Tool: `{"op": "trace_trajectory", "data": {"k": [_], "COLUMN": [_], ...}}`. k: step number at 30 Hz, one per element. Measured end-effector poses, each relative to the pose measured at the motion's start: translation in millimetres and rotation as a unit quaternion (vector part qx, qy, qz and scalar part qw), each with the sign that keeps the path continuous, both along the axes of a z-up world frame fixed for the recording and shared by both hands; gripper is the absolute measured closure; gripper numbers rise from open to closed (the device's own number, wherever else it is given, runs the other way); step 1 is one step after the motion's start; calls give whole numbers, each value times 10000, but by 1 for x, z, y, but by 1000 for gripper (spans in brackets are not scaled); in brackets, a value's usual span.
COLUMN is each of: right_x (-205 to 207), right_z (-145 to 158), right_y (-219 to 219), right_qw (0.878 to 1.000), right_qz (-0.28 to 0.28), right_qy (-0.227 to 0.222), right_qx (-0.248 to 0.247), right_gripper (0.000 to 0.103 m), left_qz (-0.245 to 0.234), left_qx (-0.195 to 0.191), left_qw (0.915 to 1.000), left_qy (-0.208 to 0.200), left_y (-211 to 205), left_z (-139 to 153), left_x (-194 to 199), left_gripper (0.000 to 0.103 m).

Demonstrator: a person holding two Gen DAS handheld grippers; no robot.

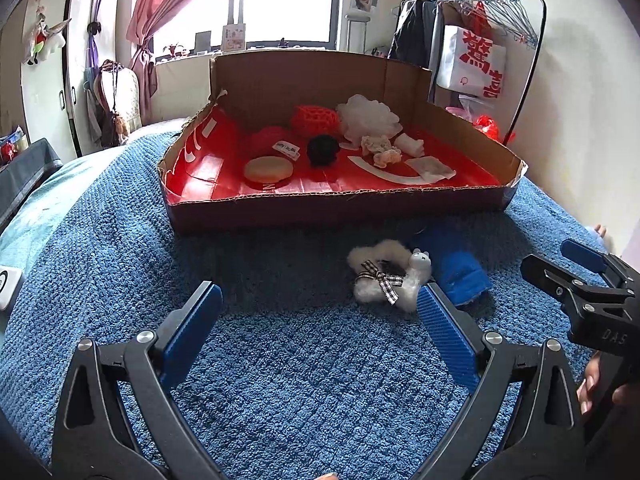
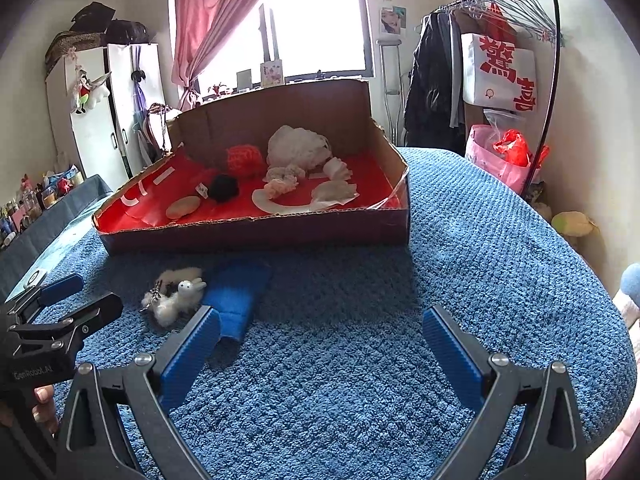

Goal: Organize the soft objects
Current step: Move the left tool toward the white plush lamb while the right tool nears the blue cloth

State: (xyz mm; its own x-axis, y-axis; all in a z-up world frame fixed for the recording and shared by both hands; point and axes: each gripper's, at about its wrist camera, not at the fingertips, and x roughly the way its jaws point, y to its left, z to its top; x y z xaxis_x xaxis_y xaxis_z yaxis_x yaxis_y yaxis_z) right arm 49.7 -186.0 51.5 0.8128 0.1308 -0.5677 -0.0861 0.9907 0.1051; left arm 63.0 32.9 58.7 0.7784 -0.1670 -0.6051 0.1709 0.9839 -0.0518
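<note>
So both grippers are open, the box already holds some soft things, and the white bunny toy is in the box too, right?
Not quite. The bunny is not in the box; it lies on the blue blanket in front of it, beside a blue cloth. The left wrist view shows it. The left gripper and right gripper are open.

Was a bed, covered by a blue knitted blanket (image 1: 280, 360). Lay directly on it: a cardboard box (image 1: 332, 210) with red inside, a white fluffy toy (image 1: 384, 276), and just beside it a blue folded cloth (image 1: 456, 268).
</note>
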Motion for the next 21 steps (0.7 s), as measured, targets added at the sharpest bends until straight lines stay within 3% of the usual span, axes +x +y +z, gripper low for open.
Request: {"op": "trace_trajectory", "data": {"k": [21], "right_x": [14], "right_z": [4], "right_y": [1], "right_qw": [9998], "right_qz": [96], "right_qy": [140], "right_qx": [124], "right_gripper": [0], "left_qz": [-18], "left_qx": [92], "left_qw": [9997], "left_qy": [205], "left_y": [3], "left_z": [-1], "left_x": [15], "left_gripper": [3]}}
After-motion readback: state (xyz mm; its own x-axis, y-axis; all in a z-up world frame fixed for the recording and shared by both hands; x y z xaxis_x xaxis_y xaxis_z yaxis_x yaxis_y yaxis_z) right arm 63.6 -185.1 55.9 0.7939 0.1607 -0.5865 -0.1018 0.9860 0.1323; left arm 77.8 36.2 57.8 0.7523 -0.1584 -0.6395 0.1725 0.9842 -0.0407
